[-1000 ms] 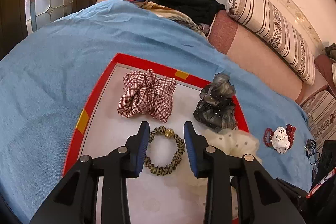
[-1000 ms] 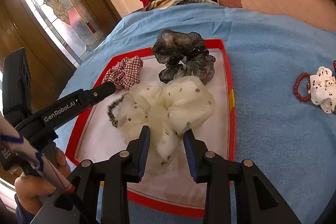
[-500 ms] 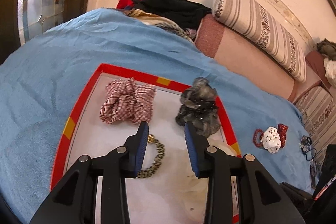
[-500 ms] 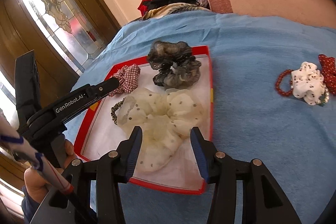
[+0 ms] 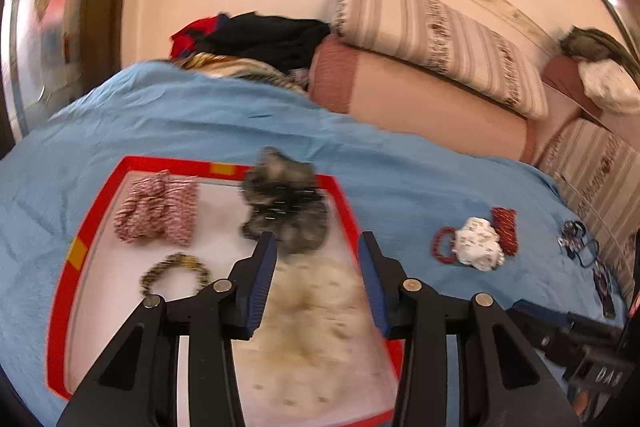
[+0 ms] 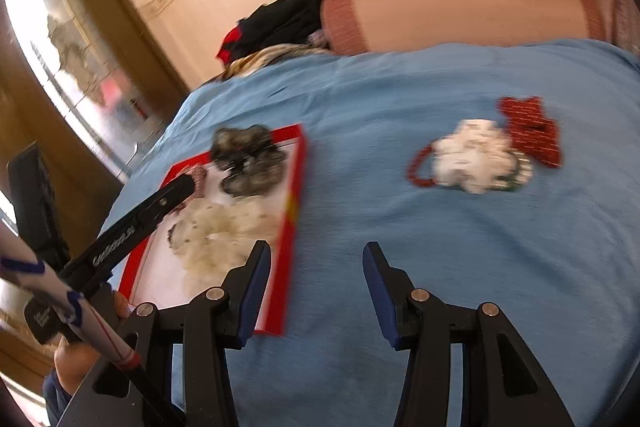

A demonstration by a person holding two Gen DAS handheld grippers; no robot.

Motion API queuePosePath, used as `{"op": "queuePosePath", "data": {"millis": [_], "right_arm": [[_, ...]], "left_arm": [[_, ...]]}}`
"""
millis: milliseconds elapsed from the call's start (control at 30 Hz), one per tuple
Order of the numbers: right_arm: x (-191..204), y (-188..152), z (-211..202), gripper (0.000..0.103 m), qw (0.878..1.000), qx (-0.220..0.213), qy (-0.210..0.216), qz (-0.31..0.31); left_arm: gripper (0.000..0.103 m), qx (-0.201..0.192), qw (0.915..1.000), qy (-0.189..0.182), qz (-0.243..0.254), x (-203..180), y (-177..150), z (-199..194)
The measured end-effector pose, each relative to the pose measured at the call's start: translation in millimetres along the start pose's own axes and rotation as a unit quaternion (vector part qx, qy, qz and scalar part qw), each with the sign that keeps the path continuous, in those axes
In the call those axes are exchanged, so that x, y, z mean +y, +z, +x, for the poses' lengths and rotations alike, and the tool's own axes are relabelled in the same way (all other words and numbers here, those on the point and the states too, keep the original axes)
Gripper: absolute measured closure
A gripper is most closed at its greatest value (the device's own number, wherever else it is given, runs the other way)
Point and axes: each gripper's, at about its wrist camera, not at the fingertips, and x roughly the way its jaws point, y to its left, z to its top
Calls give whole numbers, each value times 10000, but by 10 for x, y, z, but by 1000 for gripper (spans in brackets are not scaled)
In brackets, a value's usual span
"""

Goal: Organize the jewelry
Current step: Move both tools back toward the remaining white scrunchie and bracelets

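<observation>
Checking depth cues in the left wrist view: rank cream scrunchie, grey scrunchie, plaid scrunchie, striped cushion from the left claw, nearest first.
1. cream scrunchie: between the left claw fingers, on the tray.
2. grey scrunchie: just past the fingertips.
3. plaid scrunchie: farther left, tray's far corner.
4. striped cushion: far right, by the wall.

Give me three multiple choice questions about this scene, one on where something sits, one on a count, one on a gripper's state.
1. Where does the white scrunchie lie?
A. on the tray
B. on the blue cloth, off the tray
C. in a gripper

2. How many hair pieces lie on the tray?
A. two
B. four
C. six

3. The right gripper is:
A. open, holding nothing
B. shut on a bracelet
C. shut on the tray

Answers: B, blue cloth lies all round it; B, plaid, grey, cream and leopard ones show; A, blue cloth shows between its fingers.
</observation>
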Motion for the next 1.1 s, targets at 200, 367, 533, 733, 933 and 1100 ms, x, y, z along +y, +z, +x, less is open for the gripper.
{"op": "queuePosePath", "data": {"millis": [200,367,533,733,933,1100], "right_arm": [[-533,-106,-419,51,9990,-229,-358,167],[-1006,-223,-631,51,9955,-386,-723,475],[-1204,-223,-725,51,9943,-476,-671,676],[-1307,-179,-859,51,9939,-625,-521,745],[-1435,-134,-1020,51,9913,-803,-323,988],[-1507,-115,-1102,51,9894,-872,-239,1134]], "left_arm": [[62,100,9989,-186,429,-531,-249,-32],[62,385,9970,-437,508,-898,-491,-29],[62,642,9942,-664,547,-1220,-677,-43],[62,836,9900,-921,668,-1624,-803,-112],[62,946,9862,-1065,844,-1926,-799,-132],[62,953,9856,-1018,959,-2042,-779,-132]]}}
